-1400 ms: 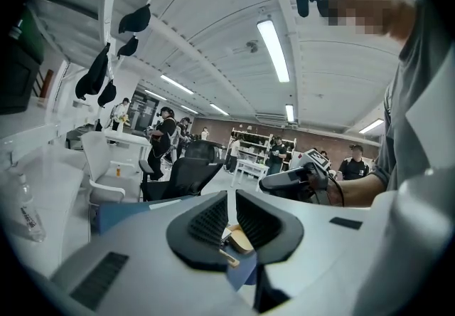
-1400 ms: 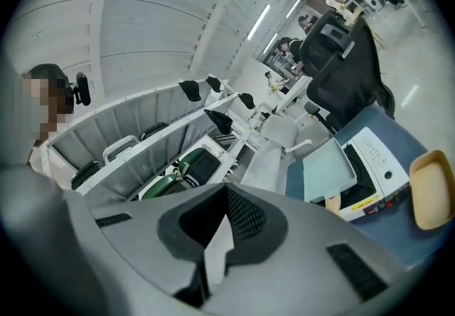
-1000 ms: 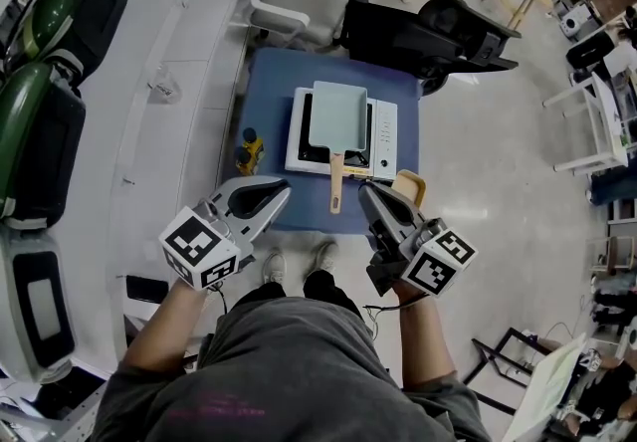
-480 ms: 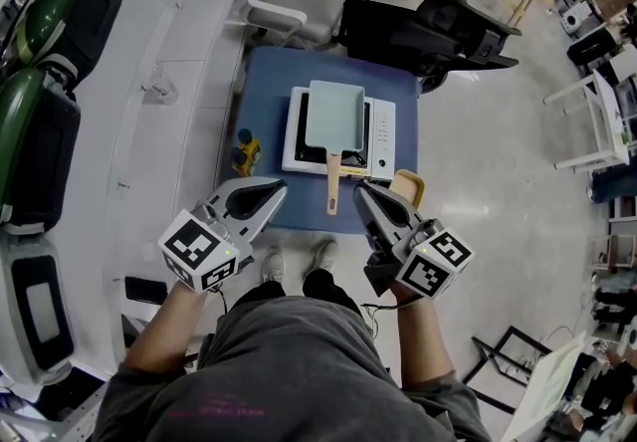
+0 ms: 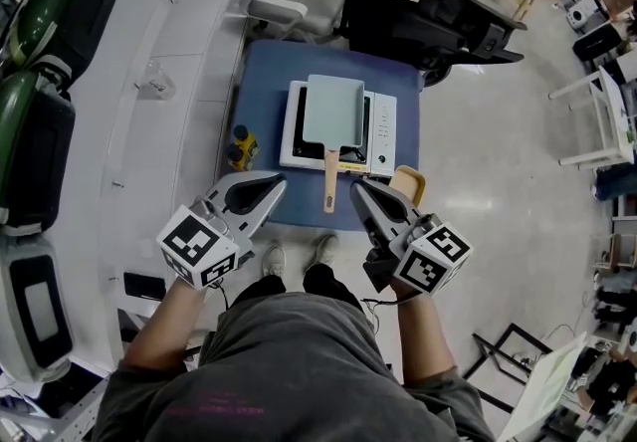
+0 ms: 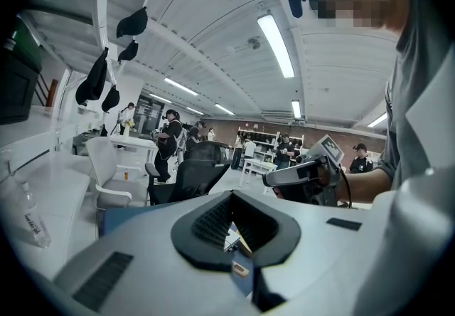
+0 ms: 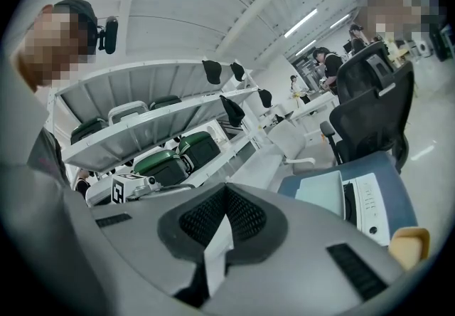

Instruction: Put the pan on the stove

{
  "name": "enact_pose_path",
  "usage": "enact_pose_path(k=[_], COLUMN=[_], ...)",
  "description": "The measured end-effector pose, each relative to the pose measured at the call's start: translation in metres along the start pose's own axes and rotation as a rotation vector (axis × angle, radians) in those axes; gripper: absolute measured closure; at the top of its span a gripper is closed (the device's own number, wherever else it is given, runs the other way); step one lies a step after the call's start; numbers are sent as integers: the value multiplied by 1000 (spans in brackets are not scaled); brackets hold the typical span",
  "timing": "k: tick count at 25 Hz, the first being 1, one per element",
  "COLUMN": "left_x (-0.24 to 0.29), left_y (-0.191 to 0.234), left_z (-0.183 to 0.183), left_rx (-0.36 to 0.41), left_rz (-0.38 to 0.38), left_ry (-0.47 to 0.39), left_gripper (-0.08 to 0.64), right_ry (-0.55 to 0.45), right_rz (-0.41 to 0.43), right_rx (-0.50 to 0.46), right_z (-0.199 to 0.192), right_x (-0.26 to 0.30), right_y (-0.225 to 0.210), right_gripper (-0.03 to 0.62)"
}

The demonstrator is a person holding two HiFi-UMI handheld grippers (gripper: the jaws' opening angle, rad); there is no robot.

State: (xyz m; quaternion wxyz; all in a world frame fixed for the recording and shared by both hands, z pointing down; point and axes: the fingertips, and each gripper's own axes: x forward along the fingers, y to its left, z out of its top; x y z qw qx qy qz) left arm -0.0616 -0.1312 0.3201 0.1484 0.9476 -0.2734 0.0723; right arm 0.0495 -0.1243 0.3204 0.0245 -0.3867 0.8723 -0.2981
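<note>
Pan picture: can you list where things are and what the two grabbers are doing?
pan: light green, on the stove, wooden handle toward the person
stove: white, on the blue table
left gripper: shut, empty, by the table's near edge
right gripper: shut, empty, beside the handle, not touching
extra: small yellow thing at table's left edge

A small blue desk [image 5: 261,82] stands on the pale, glossy floor [image 5: 478,161]. A white portable stove [image 5: 384,136] sits near the desk's middle, square to its edges. At the left edge stands a yellow-and-black item [image 5: 242,146] (too small to name). A tan rounded object [image 5: 409,183] lies at the front right corner, just beside the stove.
</note>
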Motion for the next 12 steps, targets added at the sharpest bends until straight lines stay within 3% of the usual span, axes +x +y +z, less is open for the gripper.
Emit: enact_pose_path(k=[12], left_x=[24], left_y=[5], left_z=[0], left_rx=[-3], left_rz=[21], left_ry=[7], left_gripper=[558], right_ry=[31], right_rz=[27], right_rx=[-7], right_z=[3], right_x=[4], right_y=[-18], right_gripper=[589])
